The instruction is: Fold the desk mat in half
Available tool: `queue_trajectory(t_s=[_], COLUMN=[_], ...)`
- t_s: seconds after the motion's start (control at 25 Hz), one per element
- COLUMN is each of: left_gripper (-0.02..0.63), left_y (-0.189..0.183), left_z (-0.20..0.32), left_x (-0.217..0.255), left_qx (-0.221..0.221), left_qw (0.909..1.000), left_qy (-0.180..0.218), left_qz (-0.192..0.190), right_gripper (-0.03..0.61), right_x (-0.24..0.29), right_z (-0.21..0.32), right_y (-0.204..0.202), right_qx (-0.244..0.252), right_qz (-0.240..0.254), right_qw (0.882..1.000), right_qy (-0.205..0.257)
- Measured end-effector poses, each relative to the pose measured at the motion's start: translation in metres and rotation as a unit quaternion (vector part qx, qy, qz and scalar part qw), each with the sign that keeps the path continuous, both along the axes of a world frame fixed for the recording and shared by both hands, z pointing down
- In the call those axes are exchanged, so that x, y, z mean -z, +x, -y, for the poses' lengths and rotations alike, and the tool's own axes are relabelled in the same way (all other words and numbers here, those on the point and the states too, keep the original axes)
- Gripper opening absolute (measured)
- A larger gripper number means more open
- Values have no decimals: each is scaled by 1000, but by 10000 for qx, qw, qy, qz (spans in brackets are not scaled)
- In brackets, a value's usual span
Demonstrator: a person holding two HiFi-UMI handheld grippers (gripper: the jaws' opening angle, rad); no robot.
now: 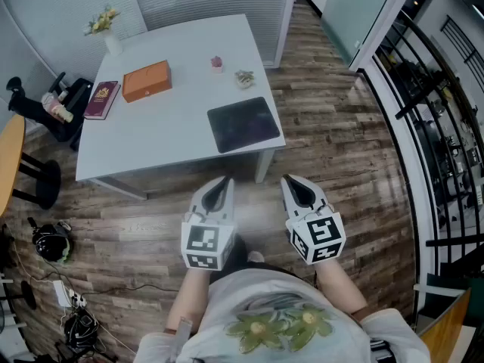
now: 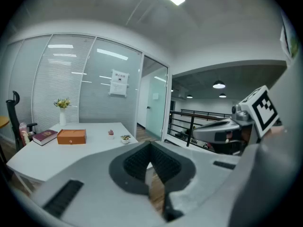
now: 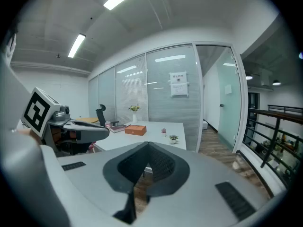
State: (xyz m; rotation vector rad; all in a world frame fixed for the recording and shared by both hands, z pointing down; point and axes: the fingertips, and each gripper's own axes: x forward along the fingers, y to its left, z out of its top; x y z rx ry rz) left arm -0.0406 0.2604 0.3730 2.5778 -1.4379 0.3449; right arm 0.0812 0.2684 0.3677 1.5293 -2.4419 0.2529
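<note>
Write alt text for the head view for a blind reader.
A person on a wood floor holds the left gripper and right gripper, both shut and empty, short of a white table. A dark desk mat lies flat at its near right corner; an orange box, book and vase sit farther back.

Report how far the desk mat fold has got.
Done: nothing; the desk mat lies flat and unfolded at the near right corner of the table. In hand: nothing; the left gripper and right gripper are both shut and empty, short of the table. Left: reach the mat, grip an edge, fold it in half.
</note>
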Motion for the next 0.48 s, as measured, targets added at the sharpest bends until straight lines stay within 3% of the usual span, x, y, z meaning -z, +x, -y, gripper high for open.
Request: queue_trajectory(t_s=[0.48], left_gripper=[12], left_y=[-3], left_z=[56], left_x=[2], left_qx=[-387], left_qw=[9991], left_qy=[135], left_qz=[121], right_gripper=[21], right_x=[-3], right_z=[59], right_y=[-9], right_qx=[7], right_qz=[104], right_qw=[9999], right_qy=[37])
